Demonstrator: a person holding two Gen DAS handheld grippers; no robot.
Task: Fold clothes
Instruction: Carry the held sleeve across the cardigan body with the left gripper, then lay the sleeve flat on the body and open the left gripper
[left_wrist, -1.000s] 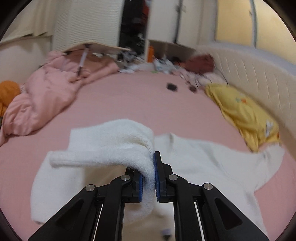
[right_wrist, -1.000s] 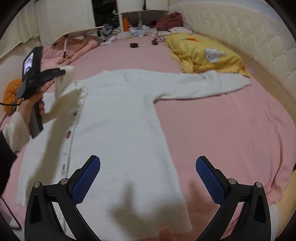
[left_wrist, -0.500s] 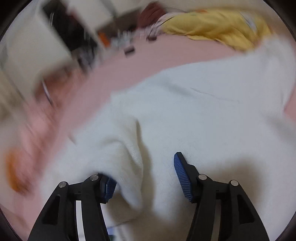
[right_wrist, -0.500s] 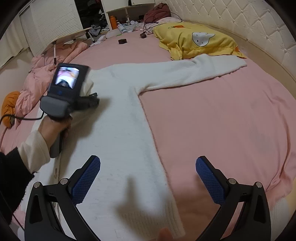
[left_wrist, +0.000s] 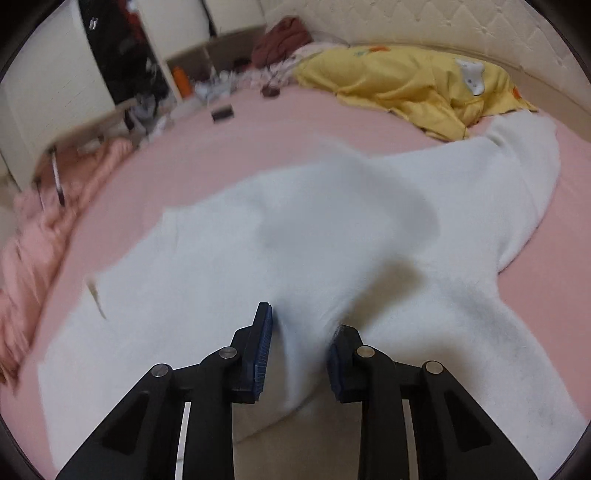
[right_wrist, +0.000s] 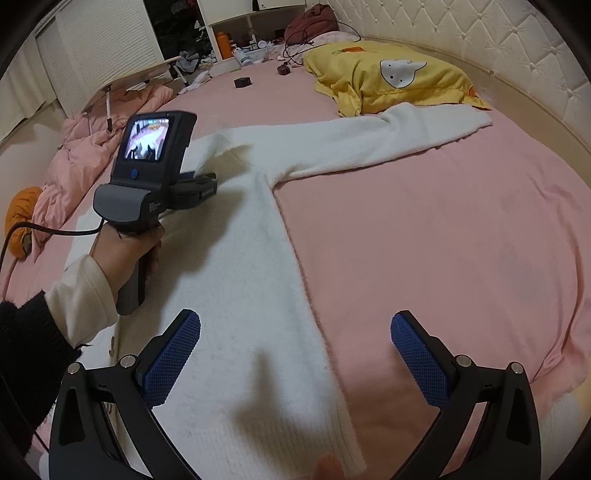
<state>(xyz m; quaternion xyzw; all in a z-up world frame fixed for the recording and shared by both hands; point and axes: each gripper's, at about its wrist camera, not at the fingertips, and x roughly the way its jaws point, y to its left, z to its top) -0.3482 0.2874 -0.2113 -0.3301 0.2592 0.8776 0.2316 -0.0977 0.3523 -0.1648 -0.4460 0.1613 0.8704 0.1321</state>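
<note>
1. Left claw (left_wrist: 300, 345) swung over the sweater (left_wrist: 332, 236) since 1 s ago; jaws part-open around a sleeve fold.
2. Right claw (right_wrist: 295, 350) wide open, empty, above hem.
3. Nearby on bed (right_wrist: 461, 240): 1 yellow pillow (right_wrist: 391, 77), 1 pink duvet (right_wrist: 92, 155).

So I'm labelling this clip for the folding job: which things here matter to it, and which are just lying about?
Part of the job:
- white sweater, spread on the pink bed
- left gripper, fabric between its fingers
- right gripper, open above the sweater's edge

Just lying about:
- yellow pillow
- pink quilt
- orange cushion
- small black box
</note>
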